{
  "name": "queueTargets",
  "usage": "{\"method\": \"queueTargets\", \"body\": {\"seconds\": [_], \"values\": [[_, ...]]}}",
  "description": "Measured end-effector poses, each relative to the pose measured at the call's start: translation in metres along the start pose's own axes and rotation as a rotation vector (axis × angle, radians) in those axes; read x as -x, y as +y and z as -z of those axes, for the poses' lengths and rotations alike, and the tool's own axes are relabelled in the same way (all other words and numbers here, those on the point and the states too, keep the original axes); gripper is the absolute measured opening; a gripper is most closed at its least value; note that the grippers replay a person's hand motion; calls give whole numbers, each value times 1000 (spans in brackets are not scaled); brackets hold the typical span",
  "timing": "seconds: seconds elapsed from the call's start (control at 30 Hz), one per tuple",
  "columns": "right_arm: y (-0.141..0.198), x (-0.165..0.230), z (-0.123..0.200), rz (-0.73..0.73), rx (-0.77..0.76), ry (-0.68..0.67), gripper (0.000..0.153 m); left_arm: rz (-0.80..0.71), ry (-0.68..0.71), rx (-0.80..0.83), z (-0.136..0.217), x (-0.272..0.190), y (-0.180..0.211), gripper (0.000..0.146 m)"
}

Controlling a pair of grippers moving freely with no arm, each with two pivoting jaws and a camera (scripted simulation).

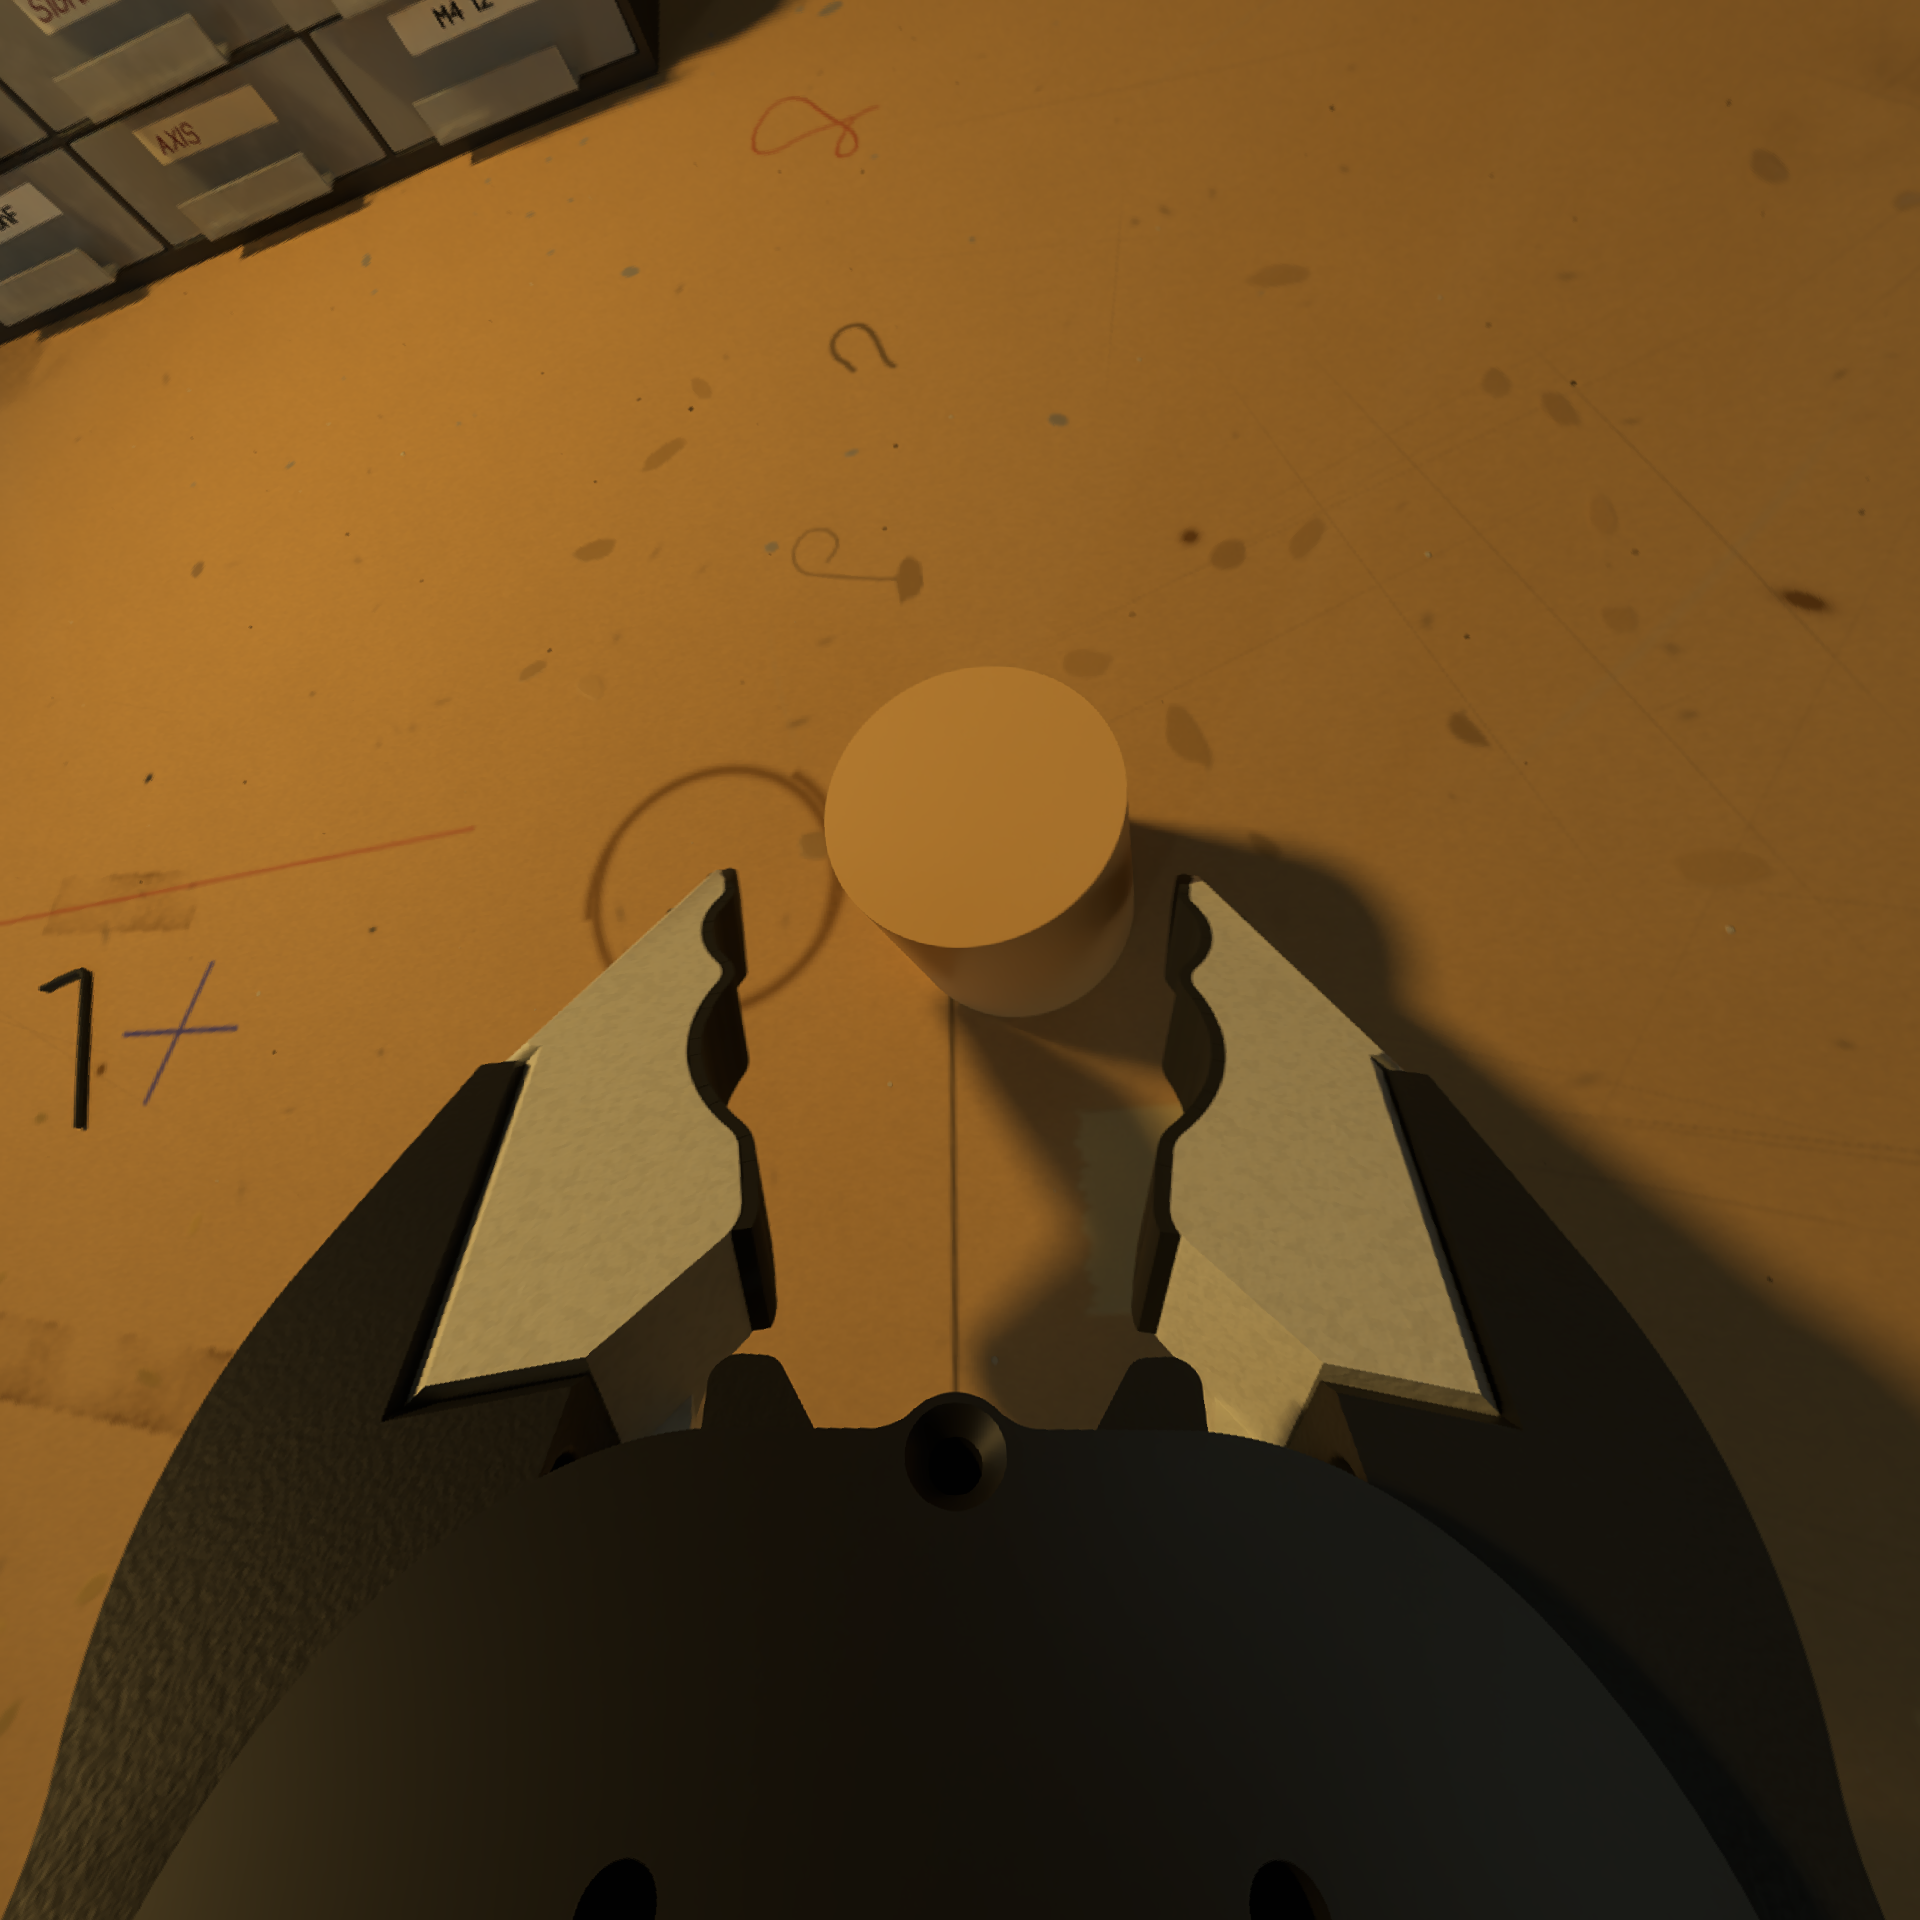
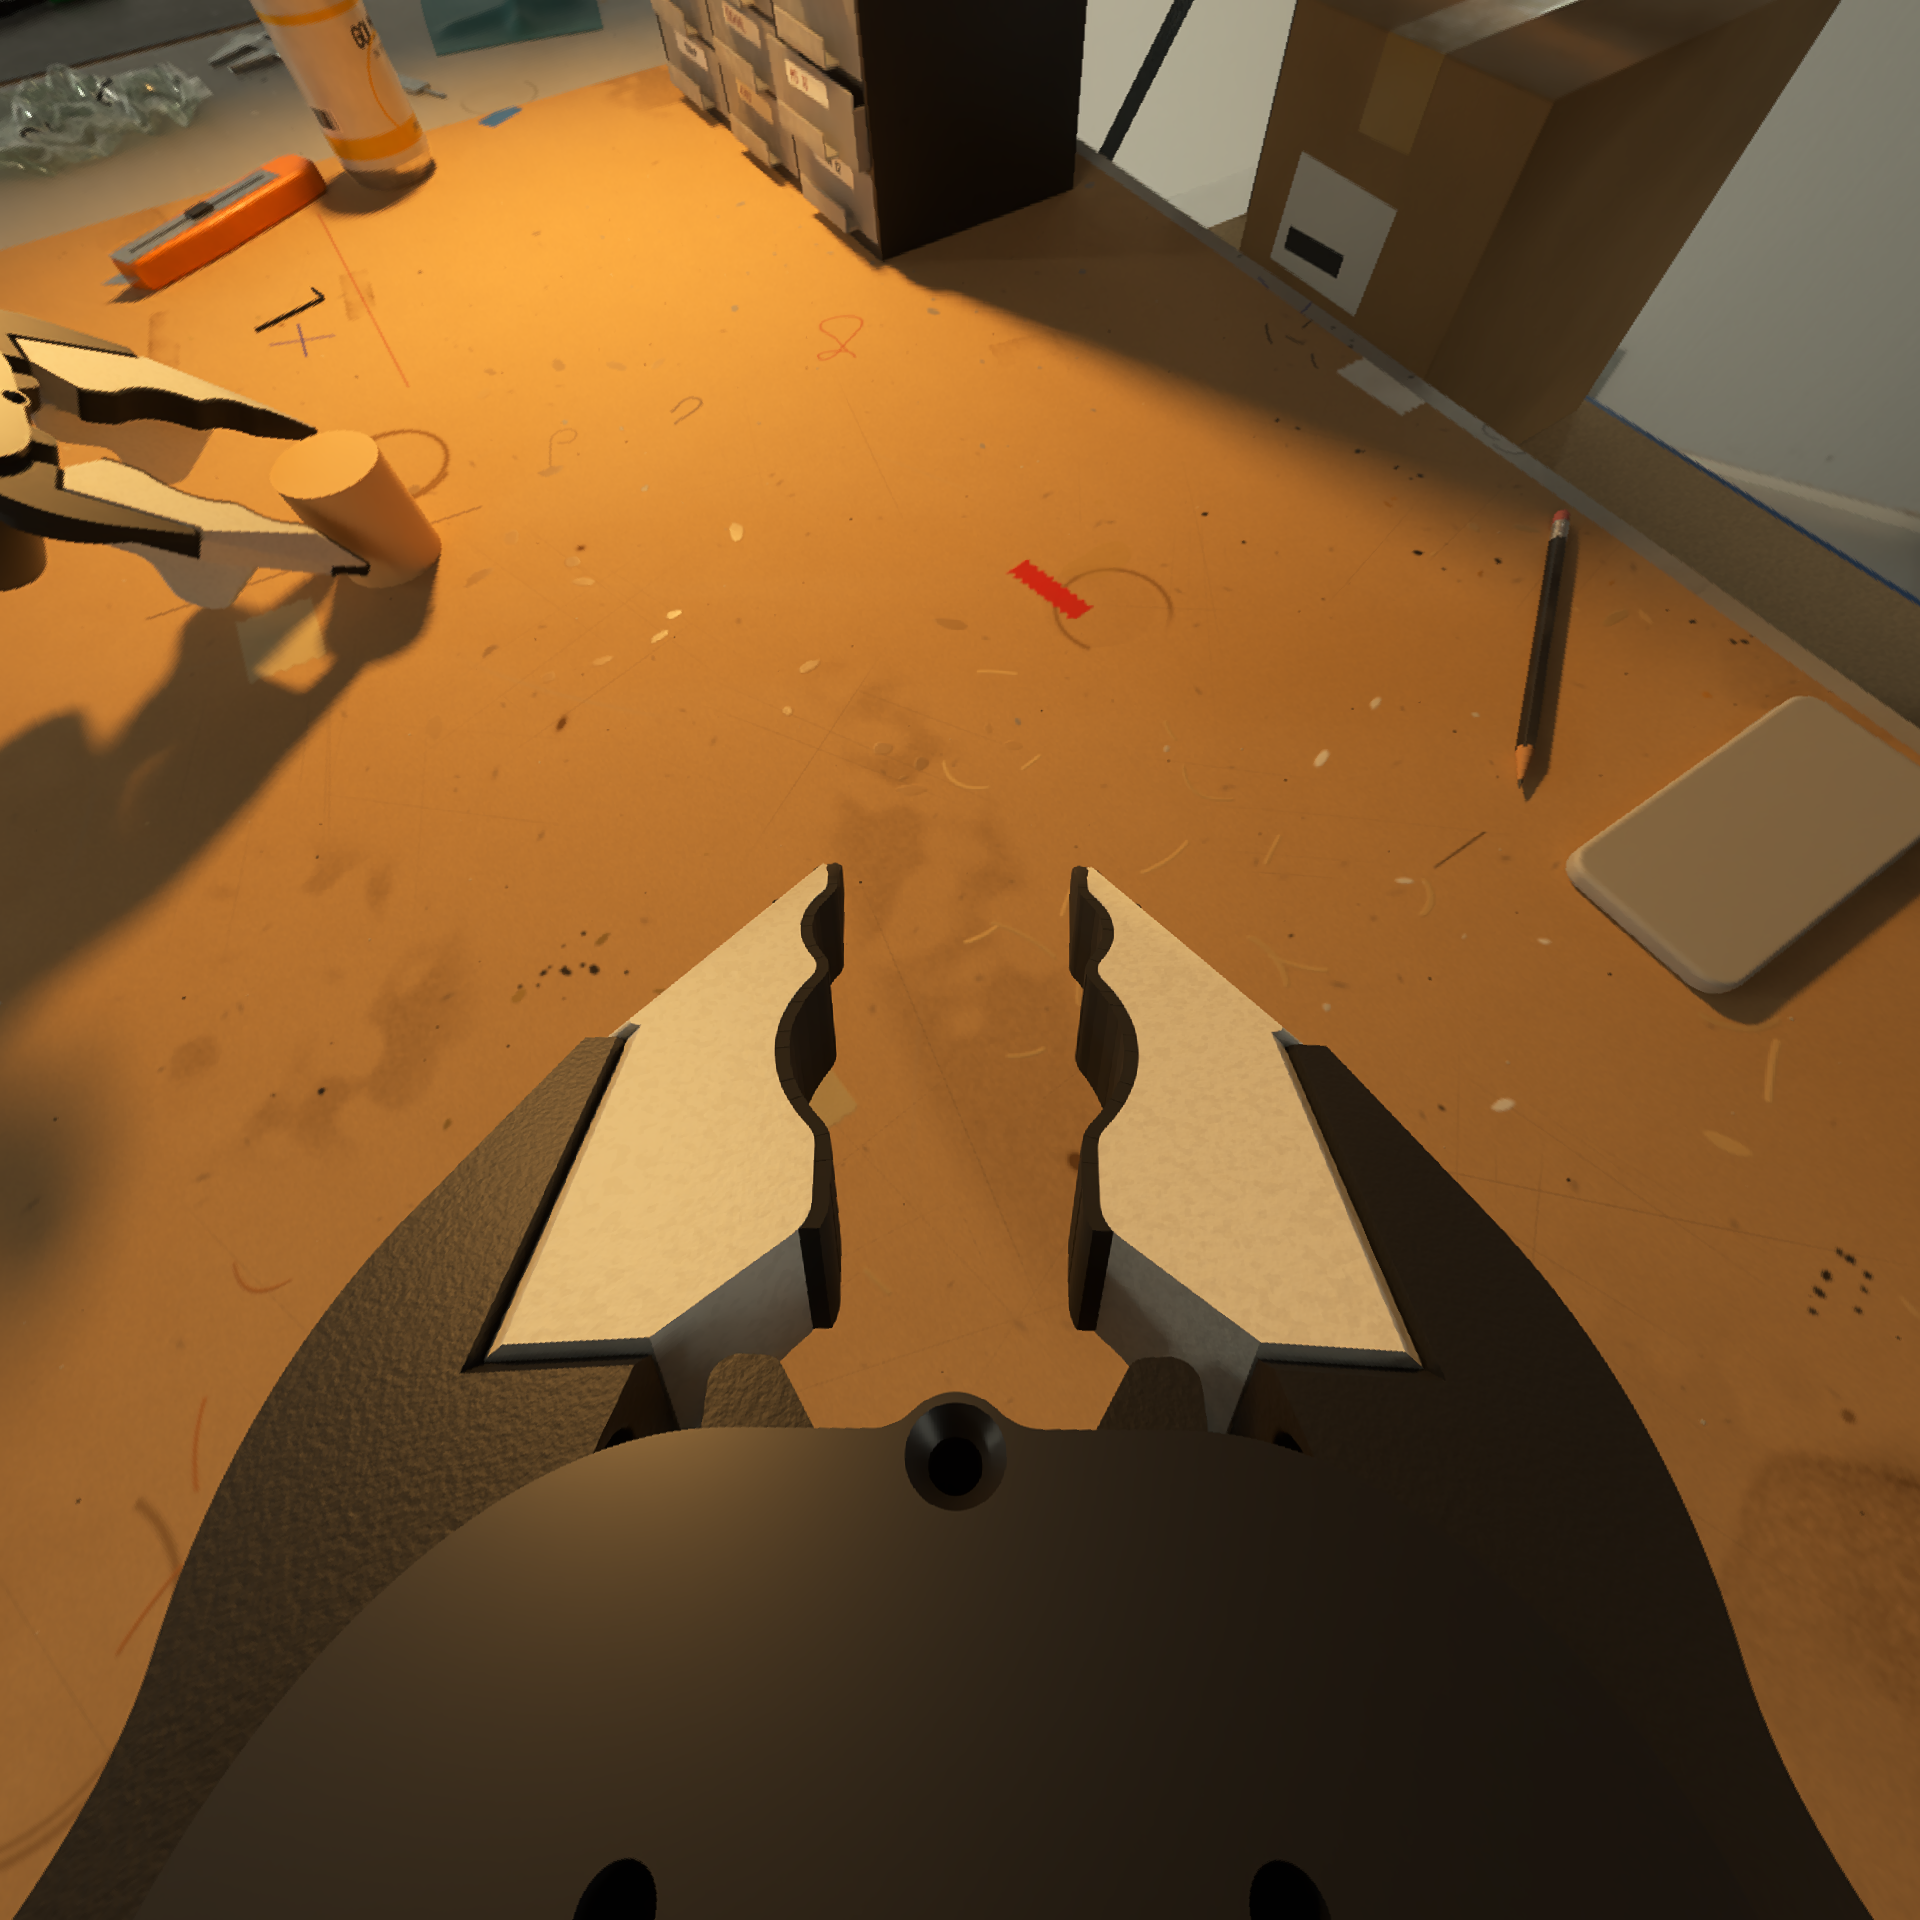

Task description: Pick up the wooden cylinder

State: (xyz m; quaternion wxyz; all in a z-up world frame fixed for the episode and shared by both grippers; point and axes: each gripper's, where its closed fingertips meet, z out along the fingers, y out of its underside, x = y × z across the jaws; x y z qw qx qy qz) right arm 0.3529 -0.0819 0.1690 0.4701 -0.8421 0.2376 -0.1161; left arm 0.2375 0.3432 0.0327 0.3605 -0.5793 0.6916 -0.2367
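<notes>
The wooden cylinder [image 1: 977,831] stands upright on the orange-brown work surface. My left gripper [image 1: 956,883] is open, looking down on it, with the cylinder just ahead of the fingertips and a little right of centre between them. Neither finger touches it. In the right wrist view the cylinder [image 2: 358,509] stands at the far left with the left gripper [image 2: 332,499] open around it. My right gripper [image 2: 956,873] is open and empty, low over the bare surface, far from the cylinder.
A grey drawer cabinet [image 1: 208,135] stands at the back left, also seen in the right wrist view [image 2: 862,114]. An orange utility knife [image 2: 223,223], a bottle [image 2: 353,94], a pencil [image 2: 1543,649], a tan pad [image 2: 1756,842] and a cardboard box [image 2: 1507,197] lie around.
</notes>
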Motion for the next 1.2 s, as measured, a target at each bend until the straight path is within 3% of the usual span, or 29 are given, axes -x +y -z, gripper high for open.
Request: {"method": "queueTargets", "body": {"seconds": [0.3, 0.47, 0.6, 0.67, 0.93, 1.2], "values": [[6, -6, 2, -6, 21, 16, 43, 91, 108, -21, -9, -9, -8, 58], [3, -8, 6, -7, -3, 24, 43, 65, 201, -225, 11, -35, -63, 58], [3, -8, 7, -7, -10, 24, 43, -62, 434, -462, 29, -99, -114, 58], [5, -8, 6, -6, -1, 23, 43, -132, 460, -509, 23, -119, -124, 58], [11, -10, 3, -4, 23, 25, 43, -149, 489, -455, -8, -138, -114, 58], [16, -13, -1, 3, 60, 37, 43, -85, 566, -442, -12, -143, -111, 58]]}}
